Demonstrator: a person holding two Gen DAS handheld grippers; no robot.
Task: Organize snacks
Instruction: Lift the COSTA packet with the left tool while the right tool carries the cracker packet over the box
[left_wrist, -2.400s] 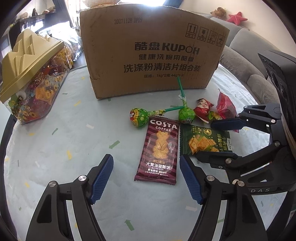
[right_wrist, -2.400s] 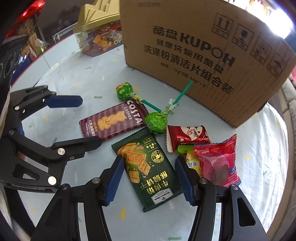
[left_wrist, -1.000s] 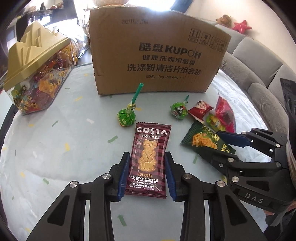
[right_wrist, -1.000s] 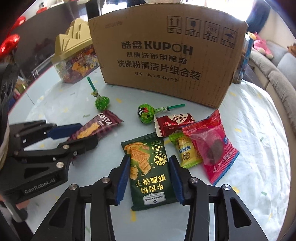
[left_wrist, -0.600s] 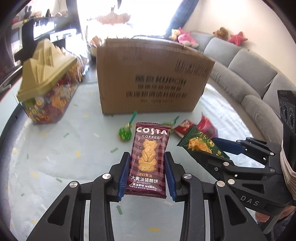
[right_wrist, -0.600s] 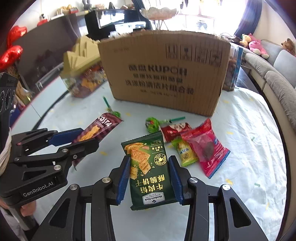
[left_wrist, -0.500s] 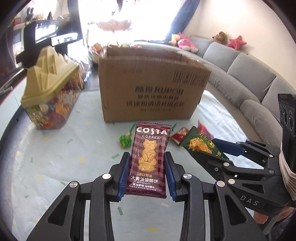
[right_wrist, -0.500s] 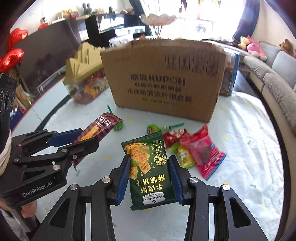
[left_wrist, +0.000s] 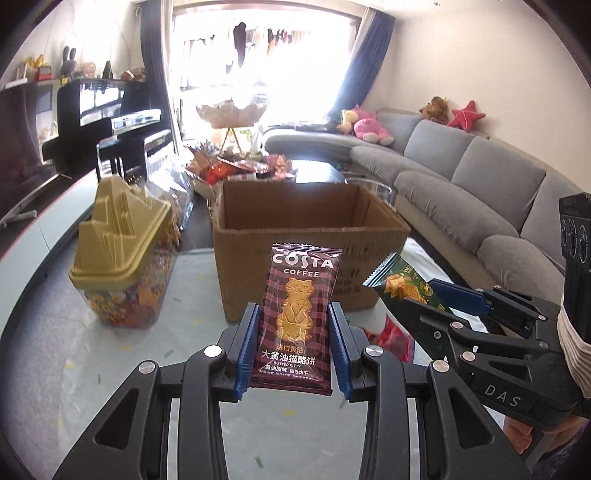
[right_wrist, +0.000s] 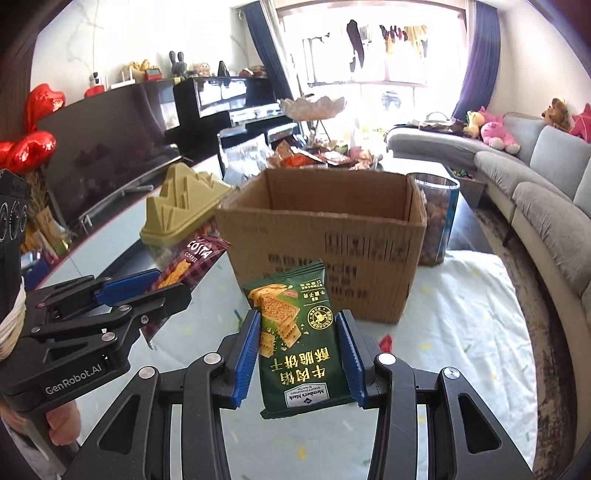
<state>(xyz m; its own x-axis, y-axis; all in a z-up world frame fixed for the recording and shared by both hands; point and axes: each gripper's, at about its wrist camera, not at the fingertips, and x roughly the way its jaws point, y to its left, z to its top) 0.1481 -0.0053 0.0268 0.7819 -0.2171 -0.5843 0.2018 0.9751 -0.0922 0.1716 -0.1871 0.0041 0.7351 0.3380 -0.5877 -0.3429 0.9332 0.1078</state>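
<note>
Sunlit living room, with a grey sofa (left_wrist: 480, 177) along the right and a black piano (left_wrist: 107, 122) at the back left; up front, a round table (right_wrist: 480, 332) under a pale speckled cloth. On it an open cardboard box (left_wrist: 295, 221) stands upright, its top flaps out of the way, and just left of it sits a clear candy container with a gold lid (left_wrist: 118, 236). The left gripper (left_wrist: 293, 349) is raised above the table in front of the box, its blue pads clamped on both long edges of a maroon Costa biscuit packet (left_wrist: 299, 317), which stands upright. Beside it, the right gripper (right_wrist: 299, 354) pinches a green cracker packet (right_wrist: 299, 332) the same way, also held in the air before the box. A red wrapper (left_wrist: 391, 332) lies on the cloth below, partly hidden by the grippers
</note>
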